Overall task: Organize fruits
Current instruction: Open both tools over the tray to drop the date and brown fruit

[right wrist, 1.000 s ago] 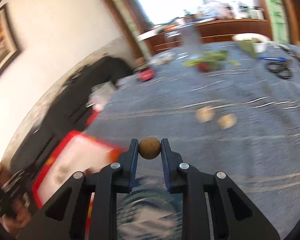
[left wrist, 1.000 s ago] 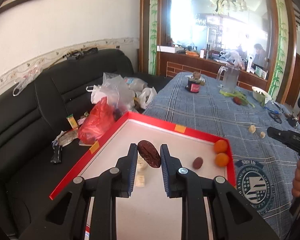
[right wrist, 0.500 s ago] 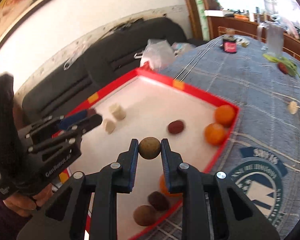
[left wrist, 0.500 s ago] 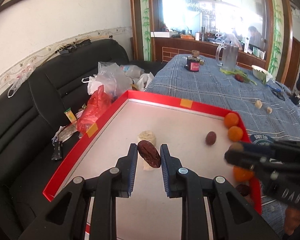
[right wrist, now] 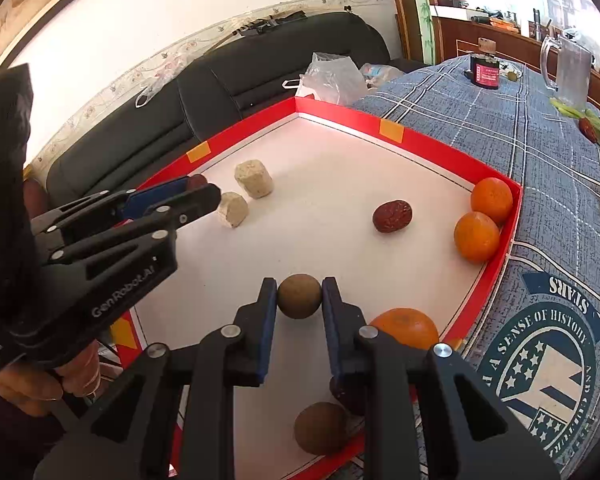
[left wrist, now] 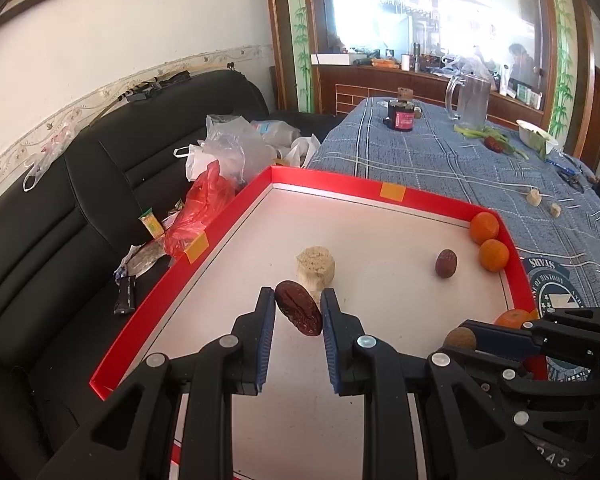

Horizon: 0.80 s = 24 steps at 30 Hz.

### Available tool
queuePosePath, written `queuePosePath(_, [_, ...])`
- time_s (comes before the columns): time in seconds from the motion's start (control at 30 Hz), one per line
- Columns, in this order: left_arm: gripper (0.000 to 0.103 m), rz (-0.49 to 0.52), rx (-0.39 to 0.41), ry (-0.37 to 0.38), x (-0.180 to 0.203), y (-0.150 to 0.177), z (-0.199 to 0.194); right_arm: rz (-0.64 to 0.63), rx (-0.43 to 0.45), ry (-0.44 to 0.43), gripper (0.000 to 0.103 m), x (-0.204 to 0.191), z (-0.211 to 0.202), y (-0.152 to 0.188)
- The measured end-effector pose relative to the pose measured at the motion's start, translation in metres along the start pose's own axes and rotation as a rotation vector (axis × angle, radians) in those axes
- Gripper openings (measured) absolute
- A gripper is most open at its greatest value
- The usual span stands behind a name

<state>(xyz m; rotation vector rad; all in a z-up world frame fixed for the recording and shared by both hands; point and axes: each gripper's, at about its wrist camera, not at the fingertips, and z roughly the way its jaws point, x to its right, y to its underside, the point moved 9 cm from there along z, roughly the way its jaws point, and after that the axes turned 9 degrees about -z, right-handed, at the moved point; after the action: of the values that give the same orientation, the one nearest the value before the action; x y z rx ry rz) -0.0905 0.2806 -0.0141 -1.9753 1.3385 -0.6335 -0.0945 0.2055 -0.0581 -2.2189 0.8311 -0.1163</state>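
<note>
A red-walled tray [left wrist: 332, 183] [right wrist: 340, 114] with a white floor lies on the blue tablecloth. My left gripper [left wrist: 299, 312] is shut on a wrinkled dark red date [left wrist: 300, 314], held above the tray near a beige cylindrical piece [left wrist: 316, 270]. My right gripper [right wrist: 299, 297] is shut on a round brown fruit [right wrist: 299, 296] over the tray's near right part. In the tray lie two oranges [right wrist: 484, 220] in the far right corner, a loose date [right wrist: 392, 216], two beige pieces [right wrist: 244, 192], a third orange [right wrist: 406, 326] and another brown fruit [right wrist: 320, 428].
A black sofa [left wrist: 60, 200] with plastic bags [left wrist: 220, 160] and wrappers borders the tray's left side. On the cloth farther back stand a dark jar [left wrist: 400, 118], a glass pitcher [left wrist: 468, 100], greens, a white bowl [left wrist: 536, 136] and two small beige pieces [left wrist: 544, 204]. A hand [right wrist: 40, 380] holds the left gripper.
The right gripper swung from the open tablecloth over to the tray, carrying the brown fruit. The left gripper came down closer to the tray floor, date still held.
</note>
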Motion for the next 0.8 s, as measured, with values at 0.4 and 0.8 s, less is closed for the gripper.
queuePosePath(0.4, [0.045,-0.004,-0.015,-0.074,-0.003,0.002,0.000,0.020,0.024,-0.048,0.025,0.005,-0.006,0.001])
queuePosePath(0.8, [0.074,-0.010,-0.021,-0.113,0.002,0.003,-0.004,0.121,0.145,-0.090,0.026,0.031,-0.033,-0.003])
